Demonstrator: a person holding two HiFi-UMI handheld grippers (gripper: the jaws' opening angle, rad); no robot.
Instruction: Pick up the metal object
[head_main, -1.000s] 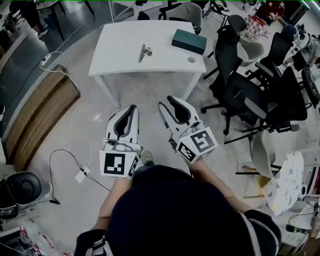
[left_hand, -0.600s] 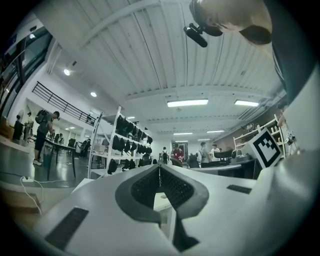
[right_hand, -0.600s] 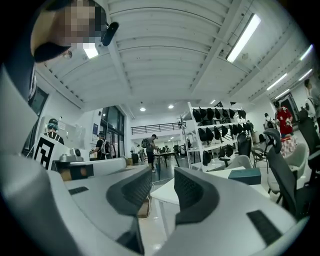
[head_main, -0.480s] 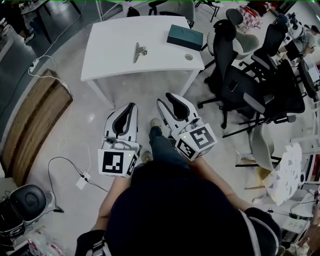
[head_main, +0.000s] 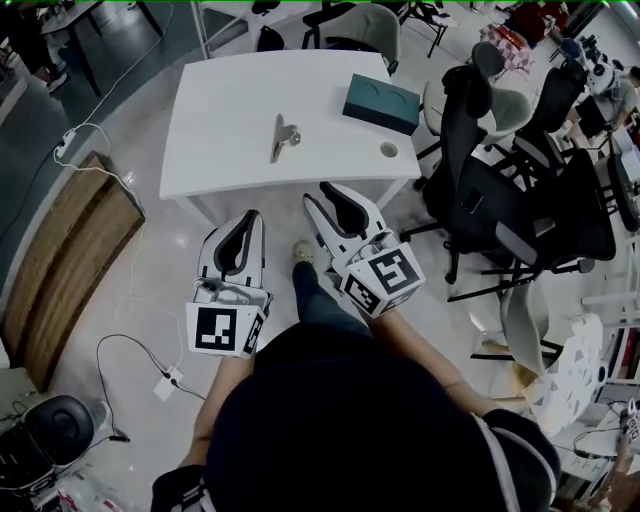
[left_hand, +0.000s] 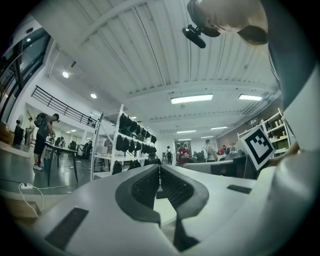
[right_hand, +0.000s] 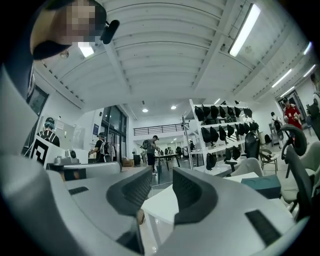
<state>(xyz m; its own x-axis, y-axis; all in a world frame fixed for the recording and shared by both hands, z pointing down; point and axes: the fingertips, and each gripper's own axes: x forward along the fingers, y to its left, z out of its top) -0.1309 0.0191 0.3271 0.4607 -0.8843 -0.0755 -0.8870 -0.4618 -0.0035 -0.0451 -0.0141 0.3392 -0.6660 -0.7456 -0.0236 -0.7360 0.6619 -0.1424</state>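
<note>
The metal object (head_main: 283, 136), a silver clip, lies near the middle of the white table (head_main: 220, 150) in the head view. Both grippers hang in front of the table's near edge, short of the clip and over the floor. My left gripper (head_main: 249, 216) (left_hand: 160, 170) is shut with its dark pads pressed together and nothing between them. My right gripper (head_main: 322, 194) (right_hand: 161, 175) is open, a gap showing between its pads, and it points at the table edge (right_hand: 162, 202). Neither gripper view shows the clip.
A teal box (head_main: 380, 103) (right_hand: 265, 185) and a small round item (head_main: 389, 150) sit on the table's right side. Black office chairs (head_main: 480, 170) crowd the right. A wooden platform (head_main: 60, 250) and cables (head_main: 140, 330) lie on the floor at left. People stand in the background.
The person has stepped toward the table, a foot showing below. Both grippers have come closer to the table's near edge, and their jaw states look unchanged.
</note>
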